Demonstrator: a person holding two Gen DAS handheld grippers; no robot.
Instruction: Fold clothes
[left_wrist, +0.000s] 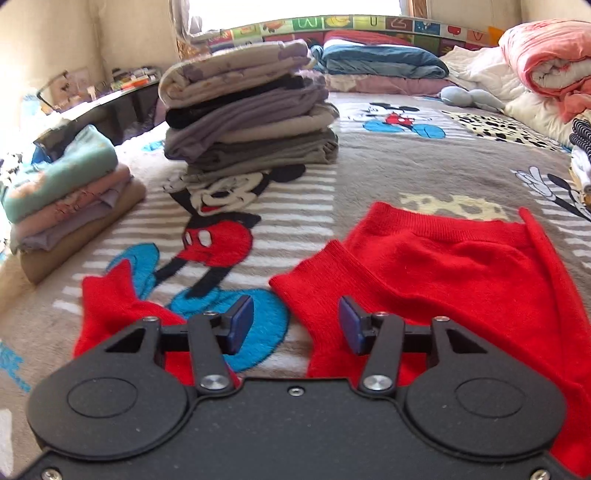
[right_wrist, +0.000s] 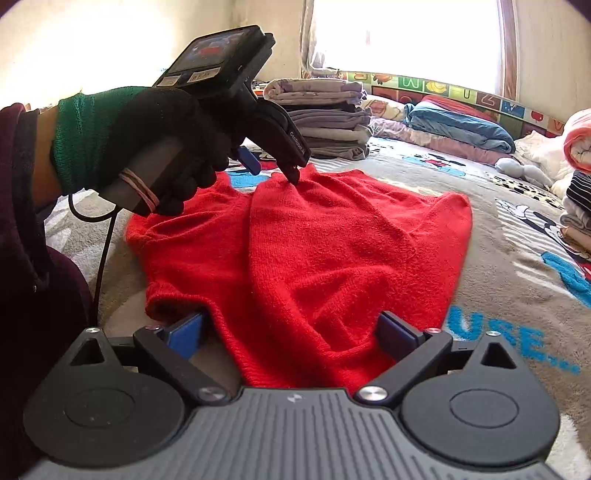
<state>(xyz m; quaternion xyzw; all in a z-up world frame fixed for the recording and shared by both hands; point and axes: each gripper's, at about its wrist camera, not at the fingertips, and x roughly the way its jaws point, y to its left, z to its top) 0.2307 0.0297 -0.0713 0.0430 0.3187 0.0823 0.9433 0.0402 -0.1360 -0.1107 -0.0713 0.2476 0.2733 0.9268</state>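
Lying on the blanket (left_wrist: 388, 177), spread and partly folded: a red sweater (right_wrist: 325, 258), fuzzy knit, ribbed at the hems, creased through the middle. Covering the bed near its front edge, with one panel doubled over the body and a sleeve trailing off to the left.

Showing only in the left wrist view: a sweater piece (left_wrist: 122, 314) lying apart from the main body (left_wrist: 461, 280), with the blanket's blue-and-red cartoon figure exposed between them. Also standing there, a tall stack (left_wrist: 251, 110) of folded clothes behind, and a low stack (left_wrist: 70, 199) to the left, both well apart from the sweater.

Showing only in the right wrist view: a gloved hand (right_wrist: 155, 147) gripping the left gripper (right_wrist: 273, 168) from the side, a cable hanging below it, a dark sleeve (right_wrist: 22, 258) at the left edge. Dipping toward the sweater's far edge, one dark fingertip touching the knit there.

Left gripper standing about half open, nothing pinched between its blue pads (left_wrist: 242, 321); only blanket and sweater edge lying beneath the gap. Right gripper (right_wrist: 291, 332) gaping wide, pads (right_wrist: 395, 332) straddling the near hem of the sweater, cloth lying between them but not being squeezed.
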